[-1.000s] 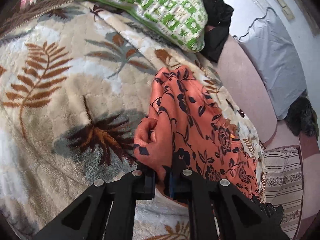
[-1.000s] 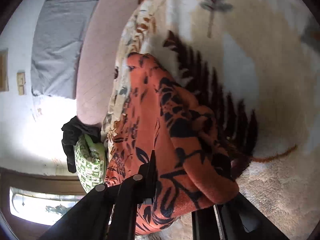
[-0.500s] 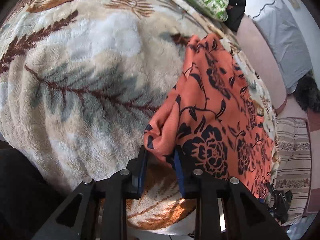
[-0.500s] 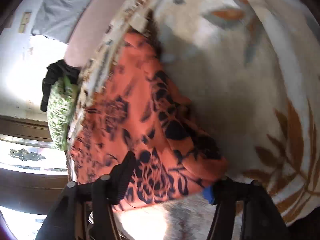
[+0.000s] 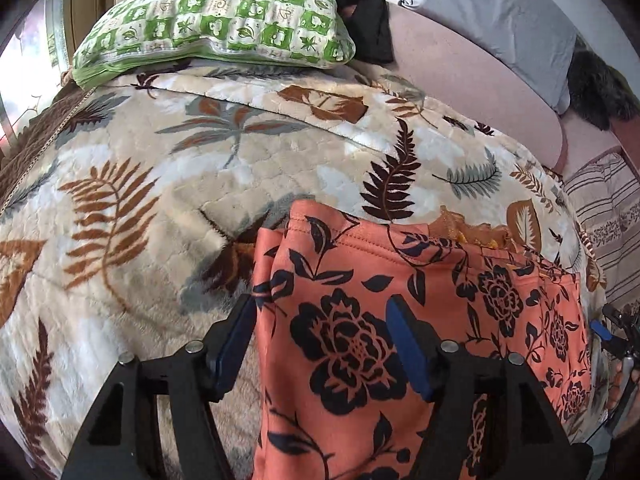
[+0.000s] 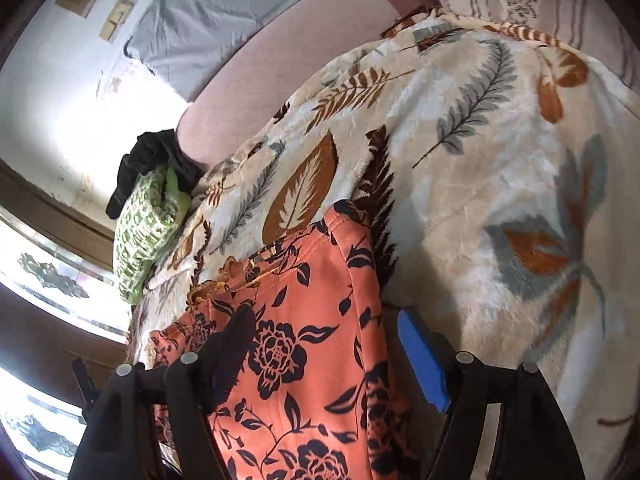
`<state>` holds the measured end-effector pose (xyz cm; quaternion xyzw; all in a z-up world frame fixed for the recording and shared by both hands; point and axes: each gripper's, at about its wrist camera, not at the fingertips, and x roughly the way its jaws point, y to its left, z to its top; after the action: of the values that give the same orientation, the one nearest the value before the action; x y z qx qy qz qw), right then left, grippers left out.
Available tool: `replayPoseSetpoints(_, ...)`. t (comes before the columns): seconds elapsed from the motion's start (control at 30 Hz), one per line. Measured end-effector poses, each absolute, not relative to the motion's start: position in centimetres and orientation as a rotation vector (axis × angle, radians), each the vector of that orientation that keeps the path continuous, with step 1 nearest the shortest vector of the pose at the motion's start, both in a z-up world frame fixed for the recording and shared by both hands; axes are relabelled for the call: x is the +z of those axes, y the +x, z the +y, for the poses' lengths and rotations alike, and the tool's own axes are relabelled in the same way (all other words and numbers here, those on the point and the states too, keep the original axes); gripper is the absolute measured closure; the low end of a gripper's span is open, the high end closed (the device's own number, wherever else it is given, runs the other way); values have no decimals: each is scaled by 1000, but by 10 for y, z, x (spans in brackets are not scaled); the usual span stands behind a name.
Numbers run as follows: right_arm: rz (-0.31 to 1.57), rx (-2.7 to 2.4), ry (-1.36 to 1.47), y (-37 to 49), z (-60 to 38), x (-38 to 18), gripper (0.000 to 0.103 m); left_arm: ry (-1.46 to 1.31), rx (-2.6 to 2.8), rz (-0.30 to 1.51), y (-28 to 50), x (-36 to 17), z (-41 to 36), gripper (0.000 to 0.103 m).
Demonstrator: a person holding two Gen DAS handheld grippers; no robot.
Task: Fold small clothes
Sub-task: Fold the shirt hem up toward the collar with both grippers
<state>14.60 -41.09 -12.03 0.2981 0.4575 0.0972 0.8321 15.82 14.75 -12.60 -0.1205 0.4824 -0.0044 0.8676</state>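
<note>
Left wrist view: the left tool point(image 5: 320, 336) has just been opening, its jaws wide, gripping nothing, above the orange floral garment point(image 5: 400, 320). The right tool point(image 6: 320, 344) has likewise been opening, the garment lying loose on the leaf-patterned blanket point(image 6: 500, 160).

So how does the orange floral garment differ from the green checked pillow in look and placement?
The orange floral garment is flat thin cloth with black flowers; the green checked pillow is plump, with green and white squares. The garment lies near the cameras; the pillow sits at the blanket's far end. Both rest on the leaf-patterned blanket.
</note>
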Motion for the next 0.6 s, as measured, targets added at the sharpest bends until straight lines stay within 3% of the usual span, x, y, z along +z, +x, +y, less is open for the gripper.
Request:
replayPoseSetpoints(0.27, 1013, 191, 380, 202, -381, -139, 30, -221, 11, 997, 186, -136, 147, 41)
replayPoseSetpoints(0.33, 1050, 192, 285, 213, -368, -143, 68, -157, 21, 1027, 195, -139, 141, 99)
replayPoseSetpoints(0.37, 1078, 164, 218, 218, -360, -145, 84, -167, 23, 1025, 196, -138, 142, 101)
replayPoseSetpoints(0.43, 1057, 149, 110, 217, -347, -136, 94, -195, 50, 938, 187, -123, 150, 101)
replayPoseSetpoints(0.5, 967, 139, 30, 208, -337, -112, 95, -230, 83, 840, 171, -104, 160, 101)
replayPoseSetpoints(0.6, 881, 81, 13, 211, -344, -92, 95, -255, 129, 844, 170, -115, 173, 101)
